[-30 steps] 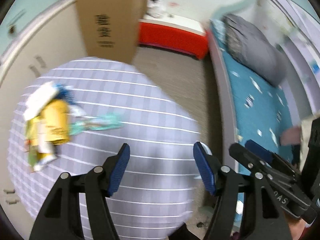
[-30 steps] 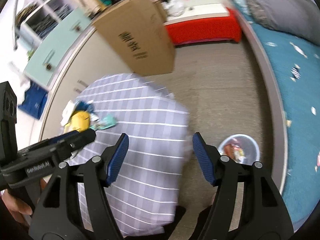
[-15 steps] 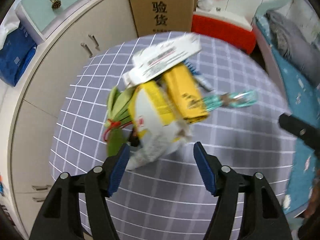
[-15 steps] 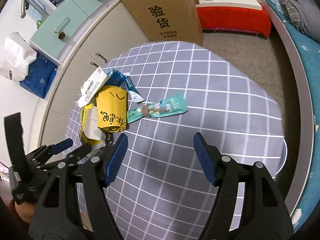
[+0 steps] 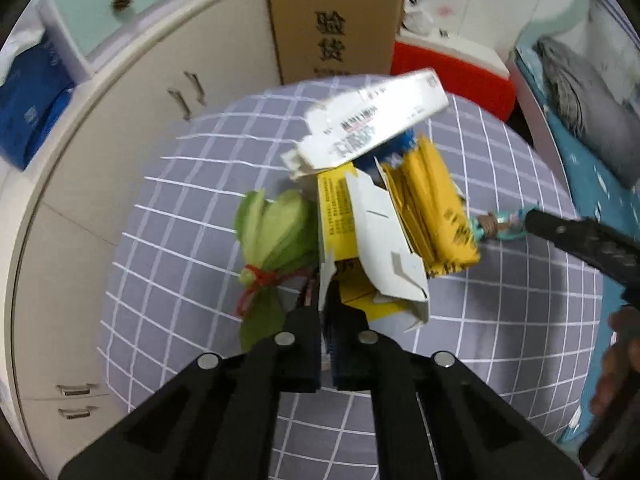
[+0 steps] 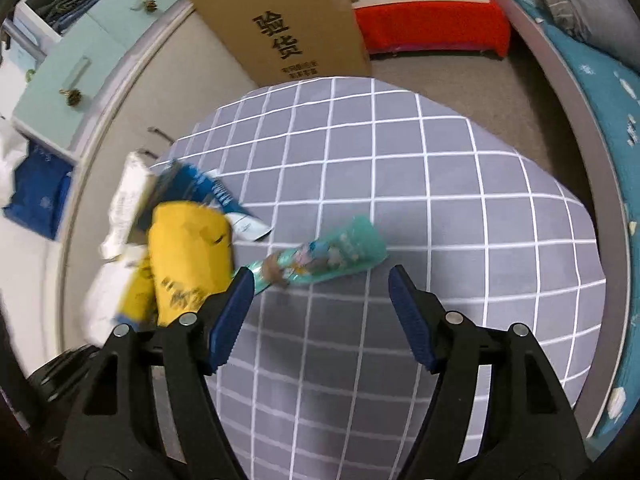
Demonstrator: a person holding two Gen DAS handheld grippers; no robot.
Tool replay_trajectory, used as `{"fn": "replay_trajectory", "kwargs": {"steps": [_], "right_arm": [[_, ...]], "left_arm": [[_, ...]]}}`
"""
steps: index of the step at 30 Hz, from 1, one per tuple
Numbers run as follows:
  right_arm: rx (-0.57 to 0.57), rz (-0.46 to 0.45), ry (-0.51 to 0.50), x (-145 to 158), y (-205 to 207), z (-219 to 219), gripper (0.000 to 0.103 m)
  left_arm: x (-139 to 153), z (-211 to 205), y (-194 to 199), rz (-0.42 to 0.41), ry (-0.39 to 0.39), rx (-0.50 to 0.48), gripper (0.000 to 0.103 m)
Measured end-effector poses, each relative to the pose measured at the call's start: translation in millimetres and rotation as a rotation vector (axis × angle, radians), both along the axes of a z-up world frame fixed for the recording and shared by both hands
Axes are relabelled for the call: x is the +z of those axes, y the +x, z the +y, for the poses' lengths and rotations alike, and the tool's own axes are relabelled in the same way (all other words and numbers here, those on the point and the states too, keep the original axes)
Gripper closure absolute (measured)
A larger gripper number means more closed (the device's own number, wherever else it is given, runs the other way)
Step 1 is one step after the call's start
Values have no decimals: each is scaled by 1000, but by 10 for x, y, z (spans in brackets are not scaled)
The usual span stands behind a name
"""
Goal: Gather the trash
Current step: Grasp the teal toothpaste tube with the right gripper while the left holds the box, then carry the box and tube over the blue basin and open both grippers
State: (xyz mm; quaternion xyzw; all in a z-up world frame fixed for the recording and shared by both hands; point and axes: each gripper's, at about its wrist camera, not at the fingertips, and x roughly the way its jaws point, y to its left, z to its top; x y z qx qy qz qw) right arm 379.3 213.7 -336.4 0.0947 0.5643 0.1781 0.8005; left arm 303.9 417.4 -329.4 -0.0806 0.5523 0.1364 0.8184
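A pile of trash lies on the table's grey checked cloth (image 5: 180, 220): a white and yellow carton (image 5: 380, 248), a yellow packet (image 5: 432, 216), a long white box (image 5: 372, 124) on top and a green leaf bundle (image 5: 276, 232) tied with red string. My left gripper (image 5: 327, 320) points steeply down, its jaws closing tight on the carton's near flap. A teal wrapper (image 6: 332, 254) lies to the right of the pile. My right gripper (image 6: 320, 300) hangs open just short of it, its left fingertip over the wrapper's near end. The yellow packet (image 6: 188, 256) shows beside that finger.
A tall cardboard box (image 6: 288, 28) stands behind the table, with a red bench (image 6: 428, 24) to its right. Pale cabinets (image 5: 120, 120) run along the left. A bed with a teal cover (image 6: 600, 100) lies on the right. A person's hand (image 5: 624, 340) holds the right gripper.
My left gripper swung over the pile, dropped close to it and shut on the carton's flap. The right gripper sank toward the teal wrapper, still open.
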Motion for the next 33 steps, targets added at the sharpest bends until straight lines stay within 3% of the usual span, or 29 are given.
{"fn": "replay_trajectory", "kwargs": {"steps": [5, 9, 11, 14, 18, 26, 33], "right_arm": [[-29, -29, -44, -60, 79, 59, 34], [-85, 48, 18, -226, 176, -5, 32], [-83, 29, 19, -218, 184, 22, 32], [-57, 30, 21, -231, 195, 70, 52], [-19, 38, 57, -236, 170, 64, 60], [42, -20, 93, 89, 27, -265, 69], [61, -70, 93, 368, -29, -888, 76]], "left_arm": [[270, 66, -129, -118, -42, 63, 100], [418, -92, -138, -174, -63, 40, 100], [431, -171, -99, -179, -62, 19, 100], [428, -256, -35, -178, -60, 3, 100], [498, -355, 2, -195, -51, -3, 100], [687, -726, 122, -222, -32, -35, 100], [783, -1353, 342, -228, -53, -102, 100]]}}
